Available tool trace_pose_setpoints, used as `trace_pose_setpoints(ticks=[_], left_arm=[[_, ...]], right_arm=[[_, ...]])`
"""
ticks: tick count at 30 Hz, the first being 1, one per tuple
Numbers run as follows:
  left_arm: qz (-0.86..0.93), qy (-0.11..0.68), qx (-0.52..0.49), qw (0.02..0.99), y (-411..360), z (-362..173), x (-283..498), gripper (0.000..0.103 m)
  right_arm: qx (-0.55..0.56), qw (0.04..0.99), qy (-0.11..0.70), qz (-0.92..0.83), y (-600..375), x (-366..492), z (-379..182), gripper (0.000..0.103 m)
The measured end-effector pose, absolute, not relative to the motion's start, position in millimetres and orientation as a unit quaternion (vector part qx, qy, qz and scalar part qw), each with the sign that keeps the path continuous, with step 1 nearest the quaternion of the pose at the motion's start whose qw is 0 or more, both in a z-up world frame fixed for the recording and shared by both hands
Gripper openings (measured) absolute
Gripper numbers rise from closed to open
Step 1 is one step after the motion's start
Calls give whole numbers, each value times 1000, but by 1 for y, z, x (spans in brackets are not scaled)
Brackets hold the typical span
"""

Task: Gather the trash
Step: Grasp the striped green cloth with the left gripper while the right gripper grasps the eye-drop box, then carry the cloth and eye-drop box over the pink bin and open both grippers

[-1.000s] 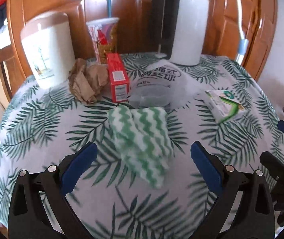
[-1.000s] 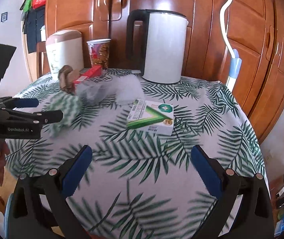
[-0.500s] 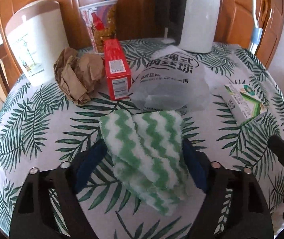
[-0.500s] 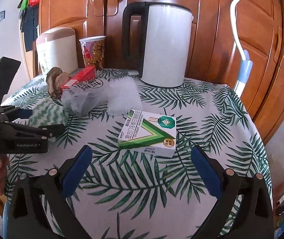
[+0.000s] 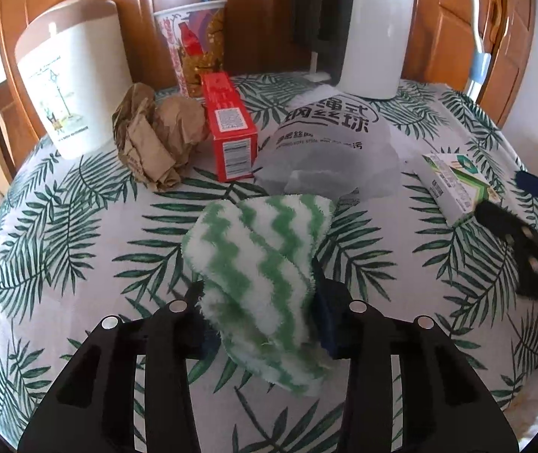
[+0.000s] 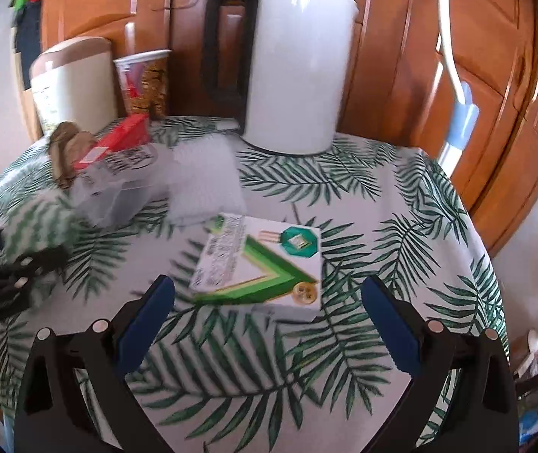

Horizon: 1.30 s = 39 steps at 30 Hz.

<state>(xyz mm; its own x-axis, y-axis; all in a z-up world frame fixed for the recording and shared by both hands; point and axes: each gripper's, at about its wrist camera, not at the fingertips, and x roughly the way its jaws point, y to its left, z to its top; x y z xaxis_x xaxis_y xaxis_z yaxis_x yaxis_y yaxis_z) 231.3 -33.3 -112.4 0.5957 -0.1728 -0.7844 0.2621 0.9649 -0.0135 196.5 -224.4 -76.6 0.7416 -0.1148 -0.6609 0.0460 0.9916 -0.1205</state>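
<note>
The left gripper [image 5: 259,315] is closed on the fluffy green-and-white zigzag-striped cloth [image 5: 257,264], its 2 blue pads pressing the cloth's near part from either side; the cloth bunches between them and its far end rests on the round table with a white, green palm-leaf tablecloth [image 5: 80,249]. The right gripper [image 6: 267,317] is spread wide with nothing between its 2 blue-padded fingers [image 6: 148,317]; it hangs over the table with the flat white-and-green cardboard box [image 6: 259,264] lying just ahead of the gap, apart from both pads.

Beyond the cloth, a translucent grey plastic bag printed with black characters [image 5: 329,151] lies flat, its near edge just beside the cloth's far end; left of it lies a long red cardboard box [image 5: 229,128], and touching that box's left side sits a crumpled brown paper wad [image 5: 155,139]. Behind them, at the table's far edge, stand a cream cylindrical bin with a tan lid [image 5: 72,75], a printed paper cup [image 5: 197,41] holding a blue straw, and a white electric kettle with a black handle [image 6: 295,64]; wooden cabinet doors [image 6: 495,87] rise behind the table.
</note>
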Motion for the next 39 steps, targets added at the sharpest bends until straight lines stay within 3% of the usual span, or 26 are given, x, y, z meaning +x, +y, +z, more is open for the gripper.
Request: trace_pose_setpoints(ticks=[7, 11, 12, 15, 21, 22, 23, 26, 39], left_arm=[[-128, 432, 49, 892, -33, -111, 231, 41], [-132, 433, 42, 891, -31, -111, 231, 44], [-133, 432, 40, 891, -31, -111, 231, 49], [-132, 431, 40, 892, -31, -111, 231, 57], [-131, 426, 36, 894, -31, -109, 230, 58], [-135, 423, 33, 896, -30, -108, 229, 56], [-138, 422, 31, 896, -29, -108, 228, 44], [-148, 417, 22, 896, -27, -107, 226, 29], [-158, 399, 14, 903, -9, -96, 192, 27]], right_arm=[[-56, 917, 391, -53, -218, 231, -89, 97], [-64, 908, 411, -55, -214, 244, -95, 84], [-65, 908, 411, -55, -214, 245, -95, 82], [-64, 908, 412, -53, -214, 246, -94, 82], [-55, 907, 416, -48, -216, 247, -95, 82], [-54, 907, 415, -46, -217, 247, -94, 81], [-53, 908, 414, -43, -217, 246, -94, 81], [-54, 912, 406, -28, -213, 242, -91, 79], [-60, 930, 363, 0, -200, 176, -75, 79]])
